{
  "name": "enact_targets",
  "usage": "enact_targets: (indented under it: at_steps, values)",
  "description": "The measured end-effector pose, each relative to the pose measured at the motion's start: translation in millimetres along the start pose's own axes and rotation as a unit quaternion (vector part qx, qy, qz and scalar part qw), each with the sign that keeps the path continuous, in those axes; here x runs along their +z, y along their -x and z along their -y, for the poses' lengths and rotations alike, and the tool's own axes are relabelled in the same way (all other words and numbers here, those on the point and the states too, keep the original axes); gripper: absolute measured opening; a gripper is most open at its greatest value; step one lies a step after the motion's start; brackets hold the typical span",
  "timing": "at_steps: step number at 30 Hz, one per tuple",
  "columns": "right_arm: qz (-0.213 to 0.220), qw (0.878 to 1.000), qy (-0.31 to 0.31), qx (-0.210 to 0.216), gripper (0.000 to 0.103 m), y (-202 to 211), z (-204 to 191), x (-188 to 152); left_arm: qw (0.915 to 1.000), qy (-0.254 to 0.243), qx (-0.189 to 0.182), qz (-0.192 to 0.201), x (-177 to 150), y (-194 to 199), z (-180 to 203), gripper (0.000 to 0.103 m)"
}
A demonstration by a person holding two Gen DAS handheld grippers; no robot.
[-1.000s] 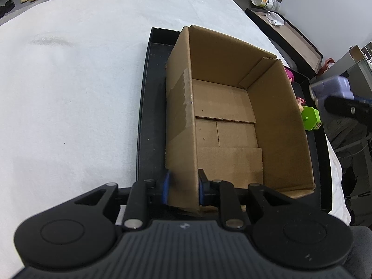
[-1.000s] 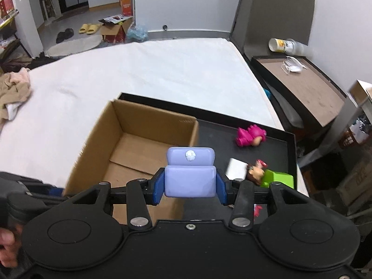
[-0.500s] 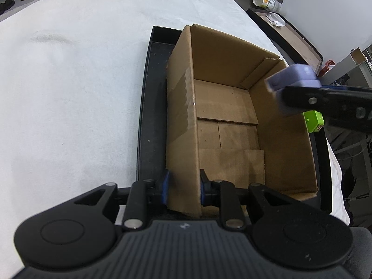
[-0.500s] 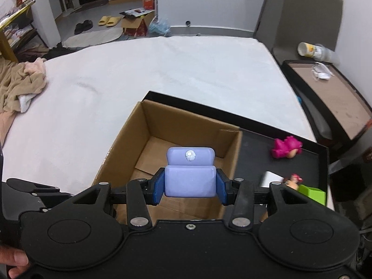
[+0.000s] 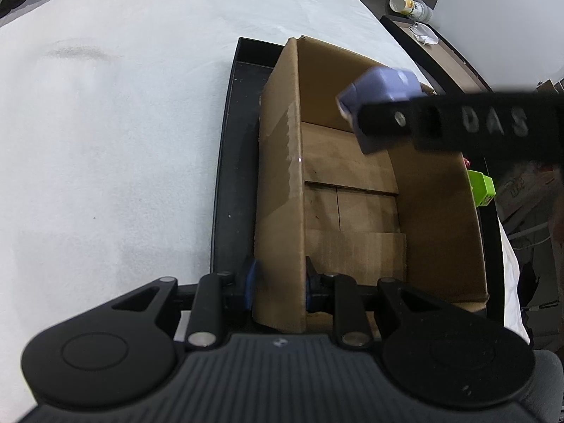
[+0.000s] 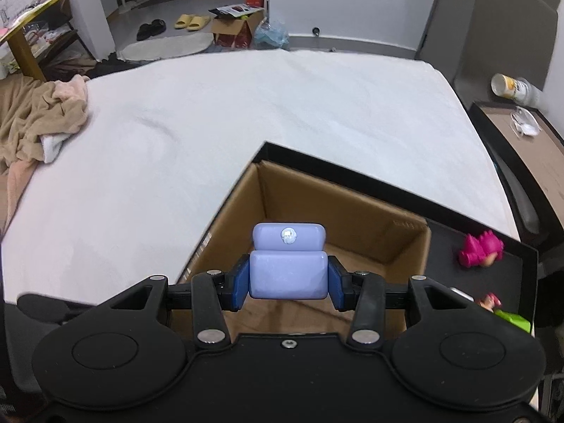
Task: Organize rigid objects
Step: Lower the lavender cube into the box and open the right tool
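The lavender block toy sits clamped between the pads of your right gripper, suspended over the open cardboard box. It appears rigid, smooth and light — likely slippery plastic, so keep the pads on its flat side faces, as they are now. Your left gripper pinches the box's near wall, steadying it on the black tray. Beyond the box, the pink toy and green block wait on the tray.
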State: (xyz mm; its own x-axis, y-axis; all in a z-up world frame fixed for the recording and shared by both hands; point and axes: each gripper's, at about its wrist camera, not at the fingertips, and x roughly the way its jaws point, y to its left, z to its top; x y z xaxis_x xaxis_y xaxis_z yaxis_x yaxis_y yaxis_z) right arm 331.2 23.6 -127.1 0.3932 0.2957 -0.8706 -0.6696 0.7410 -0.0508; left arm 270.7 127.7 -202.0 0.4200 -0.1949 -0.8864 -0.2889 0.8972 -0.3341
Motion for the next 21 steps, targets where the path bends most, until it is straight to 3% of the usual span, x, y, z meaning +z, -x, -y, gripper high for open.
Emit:
enact_targets:
  at_steps: [3,6,13,21]
  values:
    - [0.009,1.0,-0.002,-0.002,0.044,-3,-3,6,1.0,-0.002,0.0,0.001,0,1,-1,0.023]
    - [0.013,1.0,-0.028,-0.001,0.056,-4,3,10,1.0,0.001,-0.001,0.001,1,1,-1,0.023]
    - [0.009,0.997,-0.069,0.011,0.057,8,20,5,1.0,0.005,0.004,-0.006,4,-2,-2,0.024]
    - [0.011,0.997,-0.075,-0.011,0.062,27,35,-12,1.0,0.003,0.006,-0.005,5,-3,0,0.024]
